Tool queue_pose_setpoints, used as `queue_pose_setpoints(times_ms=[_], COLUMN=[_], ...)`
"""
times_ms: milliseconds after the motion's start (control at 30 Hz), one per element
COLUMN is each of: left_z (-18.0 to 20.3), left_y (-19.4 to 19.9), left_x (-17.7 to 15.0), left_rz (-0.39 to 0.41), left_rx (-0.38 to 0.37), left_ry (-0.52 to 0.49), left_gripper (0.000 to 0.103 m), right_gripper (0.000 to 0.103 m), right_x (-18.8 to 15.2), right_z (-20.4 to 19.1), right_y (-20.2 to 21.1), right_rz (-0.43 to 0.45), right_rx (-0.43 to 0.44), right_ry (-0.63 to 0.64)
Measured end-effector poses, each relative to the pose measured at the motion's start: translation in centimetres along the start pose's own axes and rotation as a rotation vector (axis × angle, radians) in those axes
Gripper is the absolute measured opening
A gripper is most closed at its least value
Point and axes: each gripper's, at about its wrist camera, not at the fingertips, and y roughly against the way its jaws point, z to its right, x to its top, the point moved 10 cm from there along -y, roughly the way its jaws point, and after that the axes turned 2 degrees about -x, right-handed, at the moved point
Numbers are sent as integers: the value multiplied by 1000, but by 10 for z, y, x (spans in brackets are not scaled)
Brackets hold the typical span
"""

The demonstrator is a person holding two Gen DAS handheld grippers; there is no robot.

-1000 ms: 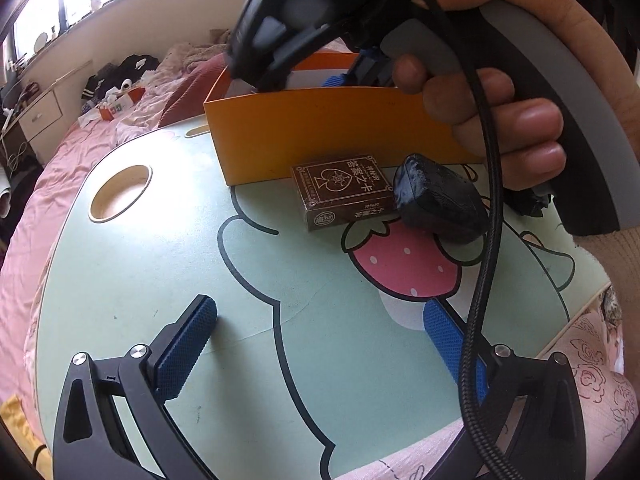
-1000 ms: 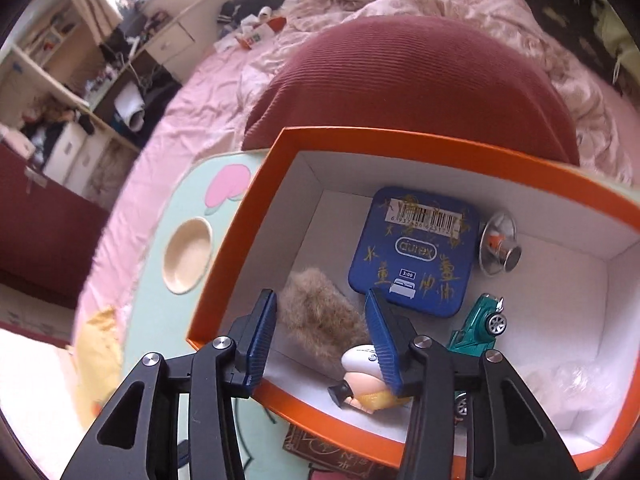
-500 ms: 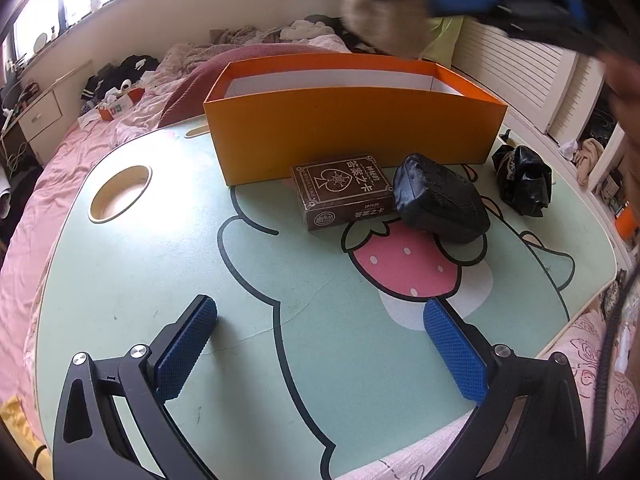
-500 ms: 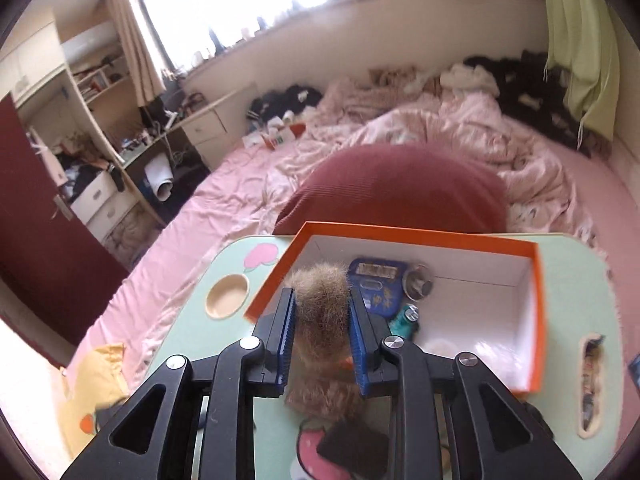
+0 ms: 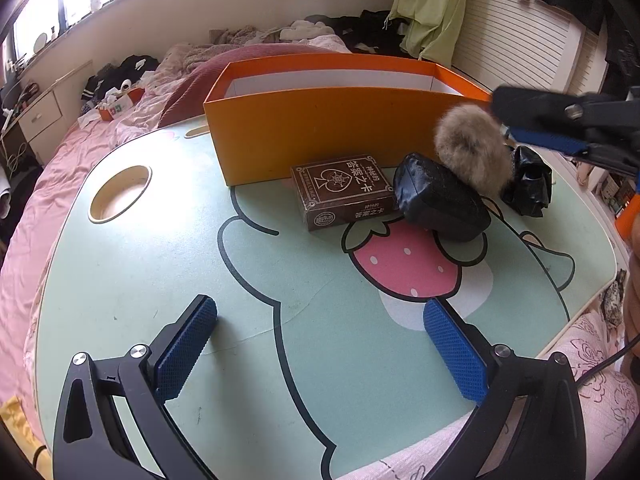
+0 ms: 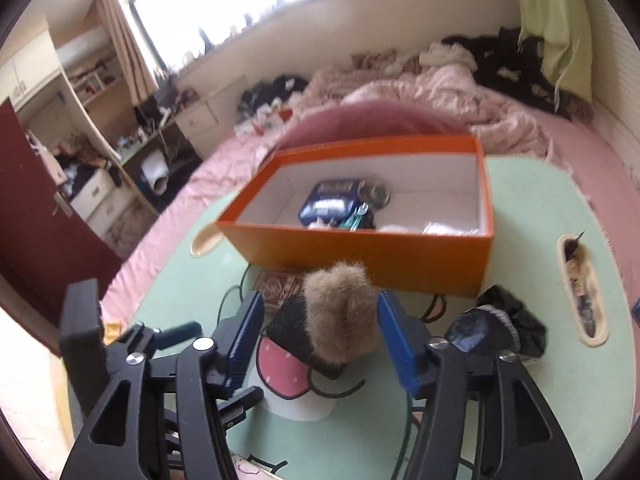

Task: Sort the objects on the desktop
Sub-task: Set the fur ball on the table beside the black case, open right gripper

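A tan fluffy ball (image 6: pixel 340 316) sits between the pads of my open right gripper (image 6: pixel 318 338), above a black pouch (image 5: pixel 440 196); the pads stand apart from the fur. It also shows in the left wrist view (image 5: pixel 470 148), beside the right gripper's fingers (image 5: pixel 548 140). The orange box (image 6: pixel 360 256) behind holds a blue tin (image 6: pixel 330 202), a teal toy car and a metal piece. A brown card box (image 5: pixel 344 190) lies in front of the orange box (image 5: pixel 320 124). My left gripper (image 5: pixel 320 344) is open and empty over the green table.
A crumpled black bag (image 5: pixel 528 180) lies right of the pouch. The table (image 5: pixel 140 260) has a round cup hole (image 5: pixel 120 192) at left and a slot (image 6: pixel 580 288) at right. Pink bedding and a red pillow surround the table.
My right gripper lifted the fluffy ball out of the orange box, carried it back toward the table front over the black pouch, and its jaws have opened. The left gripper has not moved.
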Motion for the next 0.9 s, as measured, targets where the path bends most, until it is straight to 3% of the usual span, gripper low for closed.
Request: queue_pose_setpoints(times_ms=[100, 267, 400, 467, 667, 900], left_z=[-2, -4, -4, -5, -2, 3], left_y=[-1, -2, -2, -2, 0, 0], left_x=[2, 3, 2, 3, 0, 1], left_rz=[0, 0, 0, 1, 0, 21], left_rx=[2, 3, 1, 2, 5, -21], left_ry=[2, 3, 2, 2, 2, -36], left_gripper=[103, 103, 103, 103, 103, 103], right_gripper=[86, 86, 86, 87, 103, 103], right_x=[-5, -59, -84, -88, -94, -95], right_z=[2, 6, 13, 18, 25, 24], right_y=[18, 14, -3, -10, -14, -15], right_rz=[42, -58, -121, -138, -157, -158], right_rx=[-47, -106, -135, -163, -254, -268], right_ry=[43, 135, 139, 127, 157, 165])
